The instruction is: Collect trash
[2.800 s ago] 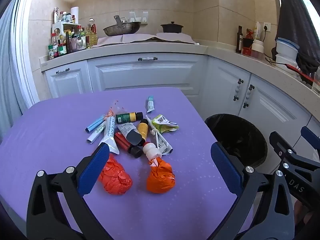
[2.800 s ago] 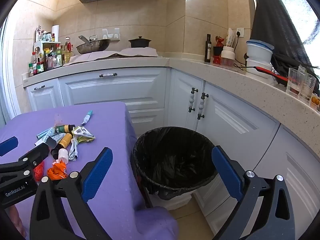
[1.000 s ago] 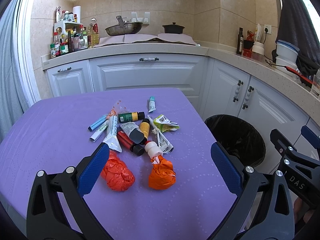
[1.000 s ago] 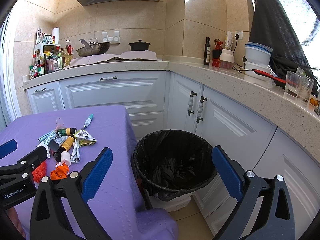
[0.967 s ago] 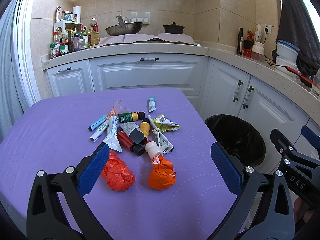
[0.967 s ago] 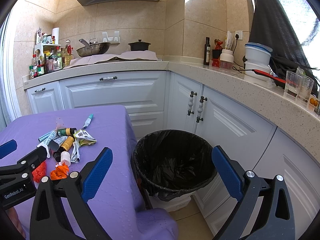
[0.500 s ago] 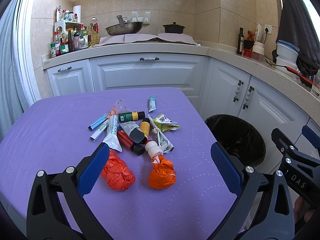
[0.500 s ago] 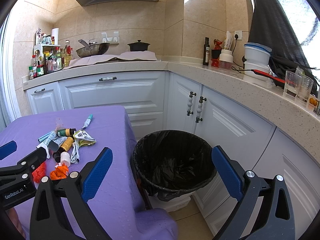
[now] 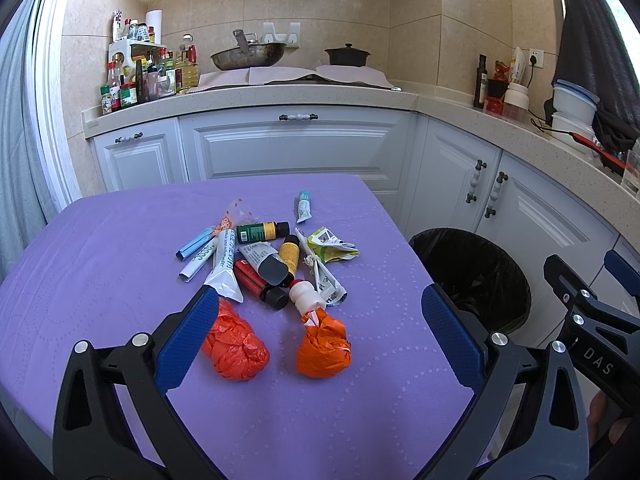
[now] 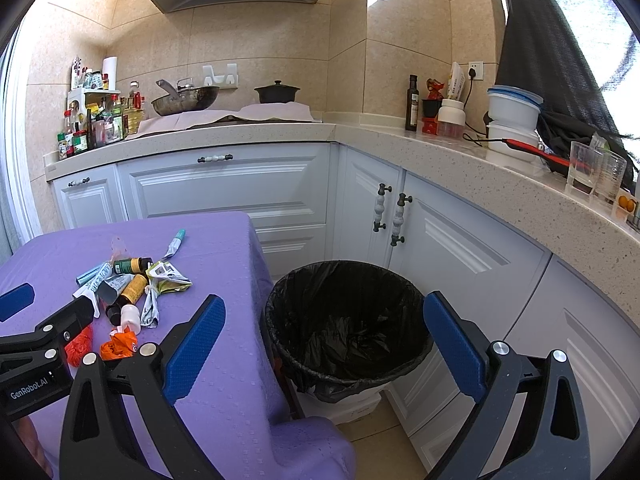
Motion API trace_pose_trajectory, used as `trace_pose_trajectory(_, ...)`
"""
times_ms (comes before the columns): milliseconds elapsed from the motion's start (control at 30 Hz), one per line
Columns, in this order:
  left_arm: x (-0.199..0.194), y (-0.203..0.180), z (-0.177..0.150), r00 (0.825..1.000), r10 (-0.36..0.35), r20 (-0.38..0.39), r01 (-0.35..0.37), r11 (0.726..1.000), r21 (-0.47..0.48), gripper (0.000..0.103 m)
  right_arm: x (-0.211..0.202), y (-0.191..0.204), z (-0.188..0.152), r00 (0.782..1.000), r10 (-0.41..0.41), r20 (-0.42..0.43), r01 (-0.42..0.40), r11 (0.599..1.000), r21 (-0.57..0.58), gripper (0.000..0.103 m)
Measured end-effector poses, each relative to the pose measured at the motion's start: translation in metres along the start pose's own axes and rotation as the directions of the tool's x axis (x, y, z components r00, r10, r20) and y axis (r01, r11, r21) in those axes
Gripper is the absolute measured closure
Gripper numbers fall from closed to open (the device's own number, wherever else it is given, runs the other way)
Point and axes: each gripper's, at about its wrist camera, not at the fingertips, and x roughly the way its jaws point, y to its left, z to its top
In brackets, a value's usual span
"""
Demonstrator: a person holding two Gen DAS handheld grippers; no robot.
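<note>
A pile of trash lies mid-table on the purple cloth (image 9: 100, 248): two orange crumpled bags (image 9: 236, 346) (image 9: 323, 346), tubes (image 9: 226, 266), small bottles (image 9: 262, 231), a white bottle (image 9: 306, 294) and a green wrapper (image 9: 332, 246). My left gripper (image 9: 318, 330) hovers open above the near table edge, the orange bags between its fingers' lines, touching nothing. My right gripper (image 10: 324, 340) stands open and empty over the black-lined bin (image 10: 346, 320) on the floor right of the table. The pile shows again at left (image 10: 132, 284).
White cabinets (image 9: 296, 144) and a stone counter (image 10: 460, 160) with pots, bottles and containers wrap around the back and right. The bin (image 9: 476, 276) stands close to the table's right edge. A curtain (image 9: 16, 140) hangs at the left.
Both grippers have drifted only slightly; the views shifted a little. The trash pile has not moved and nothing was taken hold of.
</note>
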Motion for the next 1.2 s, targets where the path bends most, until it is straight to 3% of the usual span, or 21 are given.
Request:
trace_pose_trajectory(700,0.007,0.016,-0.009,0.999,0.031,-0.031,-0.031,0.999,-0.014,0.004,0.005,0.005,-0.004,1.000,0.019,-0.023,-0.020,1.000,-0.008,0.006)
trace_pose_trajectory(1200,0.026,0.066,-0.031,0.985,0.110,-0.129,-0.119,0.991,-0.059,0.005,0.032,0.046,-0.018,0.985,0.131,-0.108,-0.137,0.989,-0.054,0.006)
